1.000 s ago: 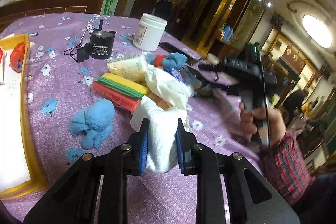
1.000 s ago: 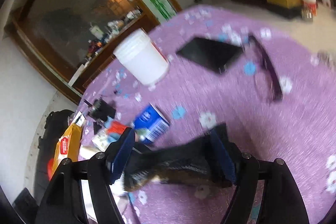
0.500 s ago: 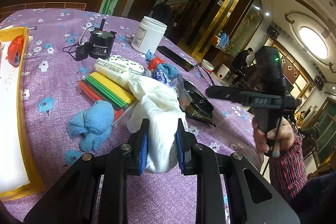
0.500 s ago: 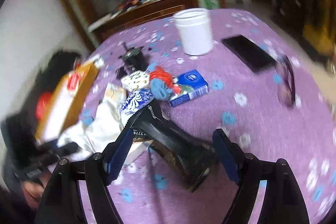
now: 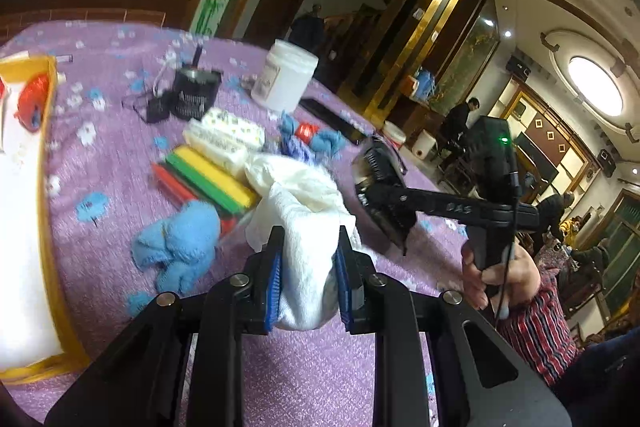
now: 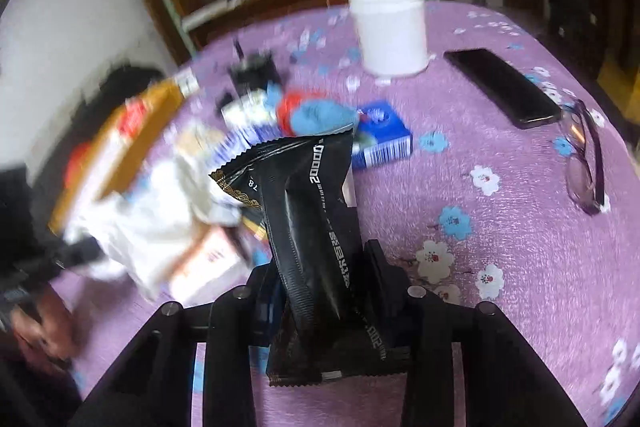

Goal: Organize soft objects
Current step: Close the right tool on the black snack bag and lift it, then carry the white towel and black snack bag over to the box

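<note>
Your left gripper (image 5: 307, 285) pinches a crumpled white cloth (image 5: 304, 219); your right gripper (image 6: 320, 301), jaws closing, squeezes a creased glossy black foil packet (image 6: 310, 227) beside that cloth.

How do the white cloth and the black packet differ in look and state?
The white cloth is soft, matte and crumpled; the black packet is glossy, printed and creased. The left gripper grips the cloth; the right gripper is closing on the packet. Both are between jaws.

I am reading "20000" in white on the black packet (image 6: 316, 227); a barcode is showing on the blue box (image 6: 380, 143).
</note>
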